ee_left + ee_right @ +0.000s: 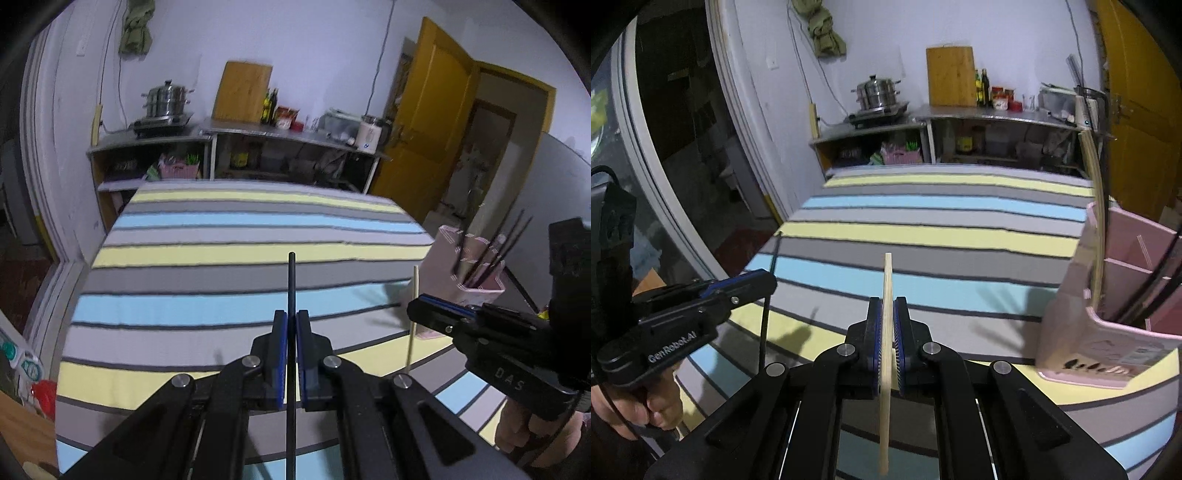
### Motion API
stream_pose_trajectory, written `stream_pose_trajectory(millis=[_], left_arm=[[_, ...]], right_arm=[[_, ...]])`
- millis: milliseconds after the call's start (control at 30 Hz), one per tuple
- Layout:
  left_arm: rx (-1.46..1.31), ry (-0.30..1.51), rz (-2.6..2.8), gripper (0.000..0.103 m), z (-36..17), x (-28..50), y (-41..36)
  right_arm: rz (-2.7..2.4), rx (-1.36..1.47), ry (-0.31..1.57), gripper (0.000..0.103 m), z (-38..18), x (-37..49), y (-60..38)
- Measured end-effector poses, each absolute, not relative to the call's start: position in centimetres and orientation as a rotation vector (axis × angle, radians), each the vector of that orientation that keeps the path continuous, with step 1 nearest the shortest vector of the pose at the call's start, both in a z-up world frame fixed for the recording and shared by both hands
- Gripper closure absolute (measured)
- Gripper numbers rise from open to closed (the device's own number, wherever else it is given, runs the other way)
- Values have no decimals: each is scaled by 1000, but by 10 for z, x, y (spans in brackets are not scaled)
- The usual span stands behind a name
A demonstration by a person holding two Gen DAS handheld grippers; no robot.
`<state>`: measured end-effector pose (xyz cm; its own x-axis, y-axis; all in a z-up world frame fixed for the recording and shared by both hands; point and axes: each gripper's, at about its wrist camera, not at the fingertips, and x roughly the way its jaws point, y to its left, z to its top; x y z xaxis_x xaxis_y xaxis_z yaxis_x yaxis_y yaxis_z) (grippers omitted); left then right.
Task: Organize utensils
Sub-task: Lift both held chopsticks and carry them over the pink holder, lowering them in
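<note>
My left gripper (291,321) is shut on a black chopstick (291,284) and holds it upright above the striped tablecloth (221,251). My right gripper (886,306) is shut on a light wooden chopstick (887,280), also upright. A pink divided utensil holder (1108,295) stands at the right and holds several black chopsticks (1160,277) and a wooden one (1097,221). It also shows in the left wrist view (469,266). The right gripper shows in the left wrist view (417,308), close to the holder. The left gripper shows at the left of the right wrist view (768,280).
The round table (960,236) is covered in a yellow, blue and grey striped cloth. Behind it stand metal shelves (258,147) with a steamer pot (166,99), a cutting board and bottles. A yellow door (436,122) is at the right.
</note>
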<state>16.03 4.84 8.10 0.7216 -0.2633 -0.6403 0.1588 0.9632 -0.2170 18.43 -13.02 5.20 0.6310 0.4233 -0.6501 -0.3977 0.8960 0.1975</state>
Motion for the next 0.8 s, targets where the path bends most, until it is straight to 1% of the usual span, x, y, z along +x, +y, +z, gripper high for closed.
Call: stream_pose_trajectory(millis=[333, 800], left_arm=[[-152, 672, -296, 99, 122, 146, 28], [-143, 651, -416, 99, 154, 157, -24]], right_arm=[[440, 64, 682, 97, 85, 161, -159], [356, 109, 613, 97, 119, 141, -211]])
